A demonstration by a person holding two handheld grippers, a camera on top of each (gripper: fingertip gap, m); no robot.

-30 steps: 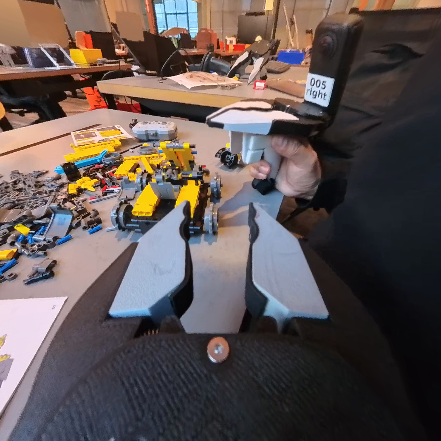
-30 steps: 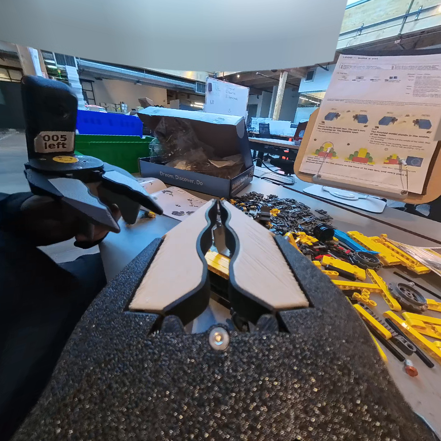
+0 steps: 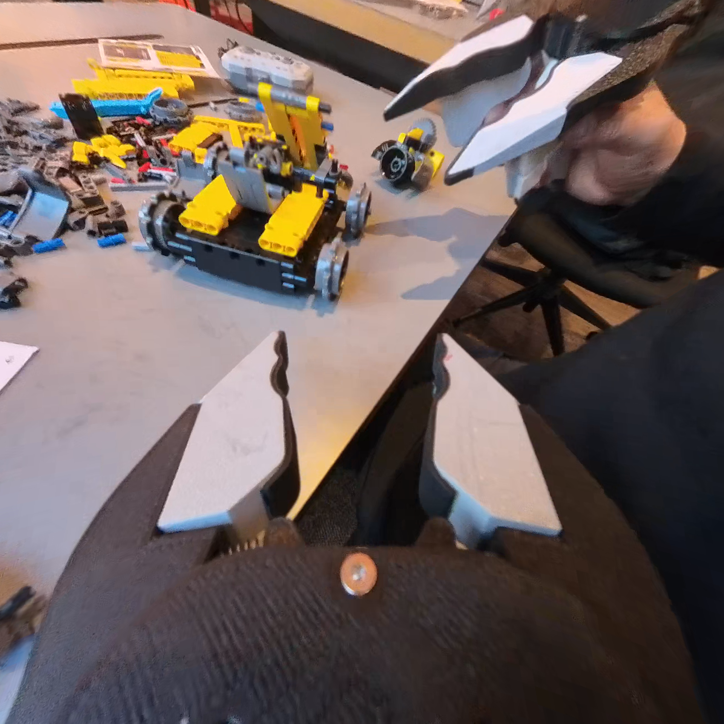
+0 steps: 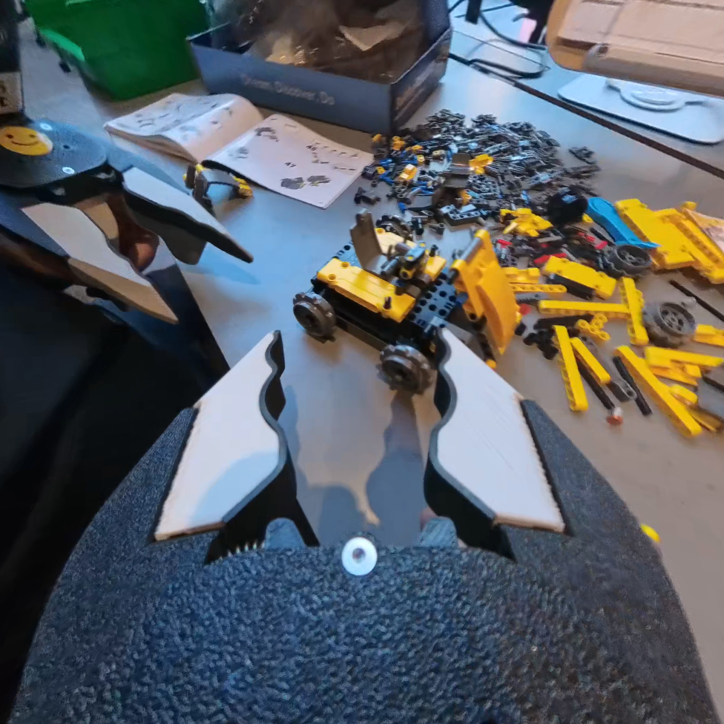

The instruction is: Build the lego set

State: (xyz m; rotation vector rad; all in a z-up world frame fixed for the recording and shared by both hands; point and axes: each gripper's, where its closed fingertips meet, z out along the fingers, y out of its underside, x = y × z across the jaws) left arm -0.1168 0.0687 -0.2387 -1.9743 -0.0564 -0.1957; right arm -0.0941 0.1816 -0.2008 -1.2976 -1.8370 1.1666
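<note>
My left claw (image 3: 358, 352) and right claw (image 4: 358, 348) are both spread and empty. The toy truck (image 4: 403, 297) sits nearest; I would square the right claw to its body before pinching.

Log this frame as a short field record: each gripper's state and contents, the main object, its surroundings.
left gripper: fingers apart, holding nothing, over the near edge of the grey table
right gripper: fingers apart, holding nothing, above the table just short of the vehicle
main object: partly built yellow-and-black brick vehicle with grey wheels, standing on the table
small wheeled yellow-and-black sub-assembly: on the table below the right gripper's fingers, apart from the vehicle
loose yellow, black and blue brick parts: scattered beyond the vehicle
open instruction booklet: lying flat near a dark cardboard box
</note>
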